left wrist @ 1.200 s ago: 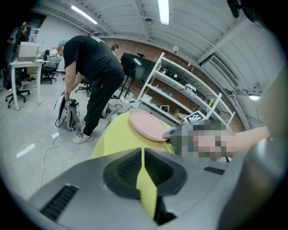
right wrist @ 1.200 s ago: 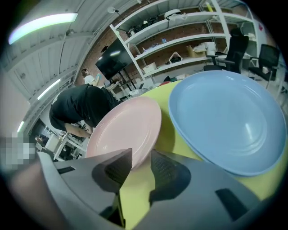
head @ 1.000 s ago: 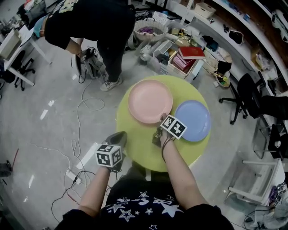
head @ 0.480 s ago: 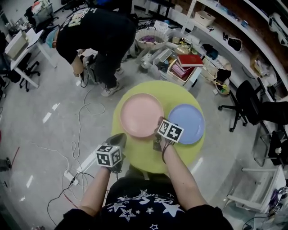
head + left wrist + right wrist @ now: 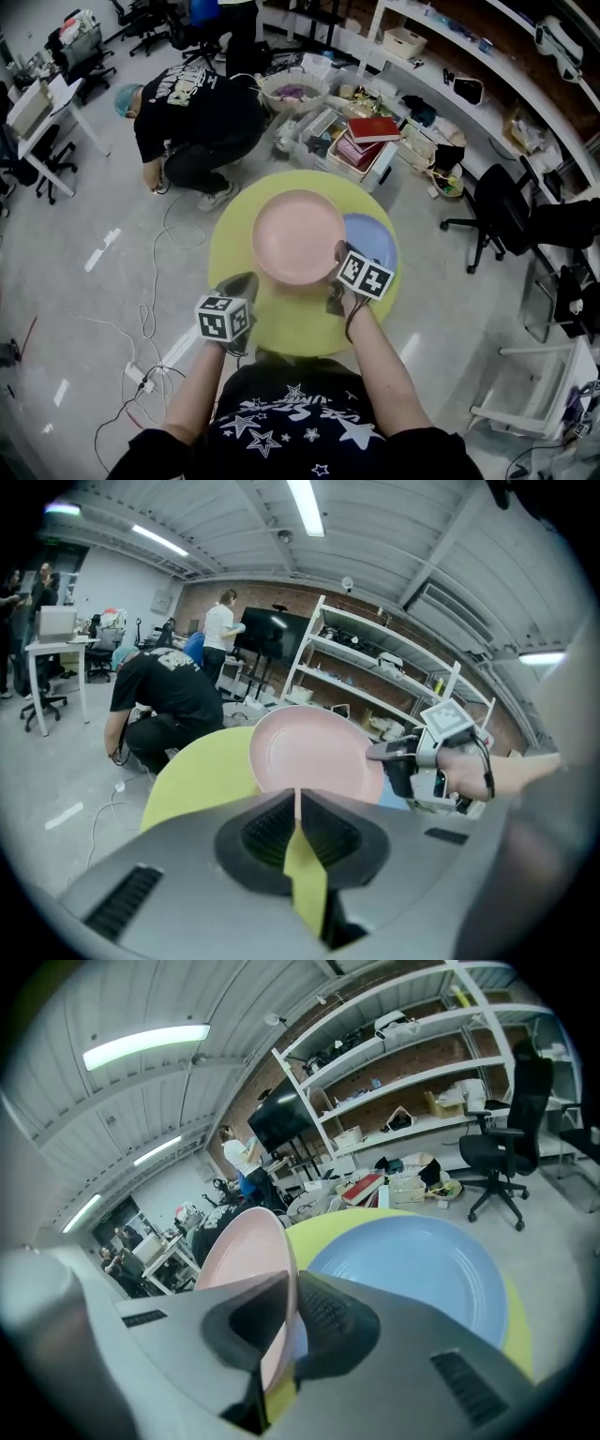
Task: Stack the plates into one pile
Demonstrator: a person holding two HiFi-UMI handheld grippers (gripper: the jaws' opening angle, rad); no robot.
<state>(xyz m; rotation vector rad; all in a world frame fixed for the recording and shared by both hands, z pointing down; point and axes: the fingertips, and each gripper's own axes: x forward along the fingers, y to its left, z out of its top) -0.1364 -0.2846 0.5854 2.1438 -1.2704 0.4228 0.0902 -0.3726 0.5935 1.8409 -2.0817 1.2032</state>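
While both forearms reach out from the bottom of the head view, slightly spread and angled down toward the round yellow table (image 5: 281,323), the two grippers are doing very different jobs. The right gripper (image 5: 339,255) has the near-right rim of the pink plate (image 5: 298,234) pinched between its jaws; they've just eased open a hair, but the rim is clearly clamped, and its own view shows the plate tipped up almost edge-on. The pink plate hangs over the middle of the table and covers the left part of the blue plate (image 5: 373,242), which lies flat on the table's right side. The left gripper (image 5: 242,281) hovers at the table's near-left edge, well clear of both plates, jaws pressed together with nothing in them, pointing toward the pink plate. Hard-to-see stuff: the marker cubes hide most of each hand from above, and the right jaw tips vanish at the plate's rim there. I honestly can't tell whether the pink plate's underside touches the blue one or floats above it. Behind the table, a person (image 5: 192,112) in a dark shirt crouches on the floor.
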